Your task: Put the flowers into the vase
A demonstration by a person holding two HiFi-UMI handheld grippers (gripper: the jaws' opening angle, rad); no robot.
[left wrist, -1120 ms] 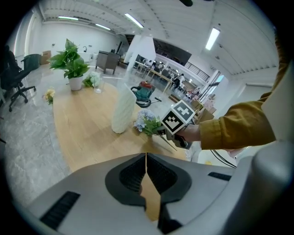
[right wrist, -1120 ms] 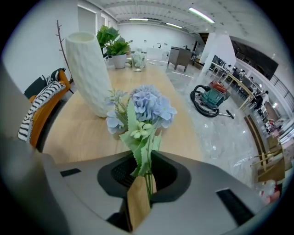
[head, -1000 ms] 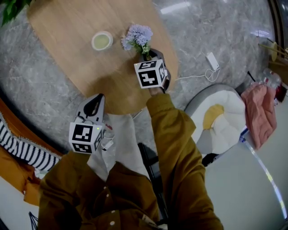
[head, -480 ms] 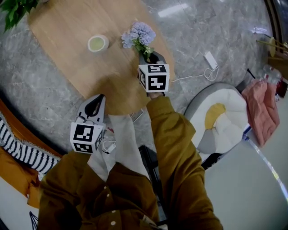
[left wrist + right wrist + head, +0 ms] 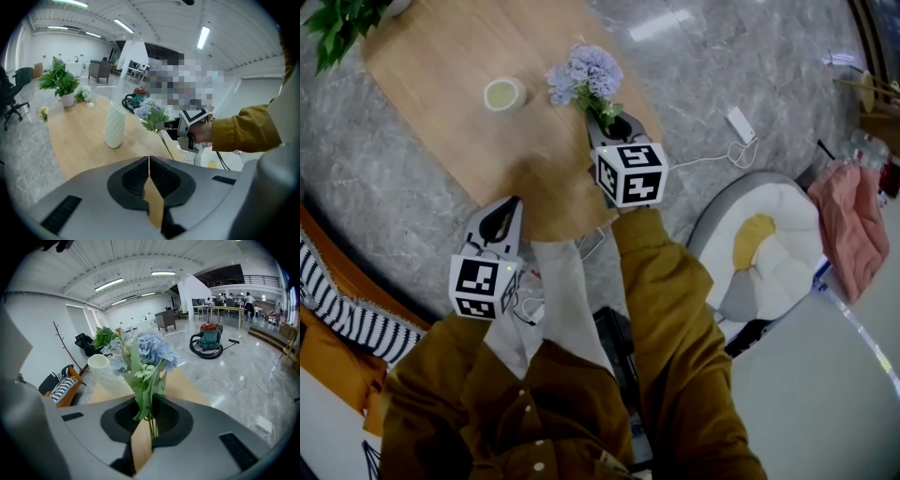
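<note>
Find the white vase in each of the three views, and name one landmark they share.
Head view: vase seen from above, upper left, left of the flowers.
Left gripper view: vase upright, left of centre, left of the flowers.
Right gripper view: vase left of centre, just left of the flowers.
Shared landmark: the blue flowers.

Head cam: steeply down over my arms onto the tabletop. Cam on my left hand-held gripper sits close behind its jaws and looks across the tabletop at the right hand-held gripper. Right cam looks along its jaws into the room. All three share the vase and flowers.
</note>
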